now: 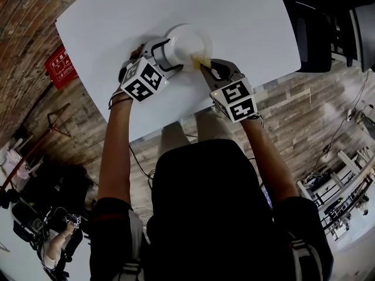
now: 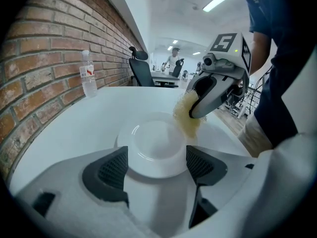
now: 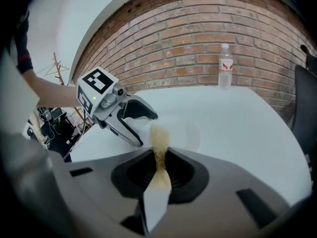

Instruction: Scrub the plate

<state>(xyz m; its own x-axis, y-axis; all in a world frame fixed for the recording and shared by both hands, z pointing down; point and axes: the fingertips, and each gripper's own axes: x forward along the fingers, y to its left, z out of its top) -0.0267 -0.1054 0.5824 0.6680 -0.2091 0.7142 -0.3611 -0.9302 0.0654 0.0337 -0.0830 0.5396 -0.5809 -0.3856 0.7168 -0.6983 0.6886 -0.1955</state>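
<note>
Closest to the head cam is the person's dark shirt (image 1: 217,215), which fills the bottom of the shot, with both bare forearms reaching out over the white table (image 1: 252,16).

The left gripper (image 2: 156,166) has its jaws clamped on the near side of the plate (image 2: 153,143), one dark pad on each side of the rim. The plate is small, white and sitting flat on the table, roughly mid-table near the person's edge. From the head cam the left gripper's body covers the plate's near-left rim.

The right gripper (image 3: 157,170) is pinched shut on a yellow sponge (image 3: 159,138), which sticks out past the jaw tips. Its free end is pressed onto the plate's right-hand rim. In the left gripper view the sponge and the right gripper's nose block that part of the rim. In the right gripper view the sponge itself hides the contact spot, and white plate on white table is hard to make out there.

Other stuff: a clear water bottle (image 3: 225,66) stands upright at the far side of the table by the brick wall (image 3: 198,38), well apart from the plate. There's a black office chair (image 2: 141,68) past the table end and a red sign (image 1: 60,66) off the table's left corner.
</note>
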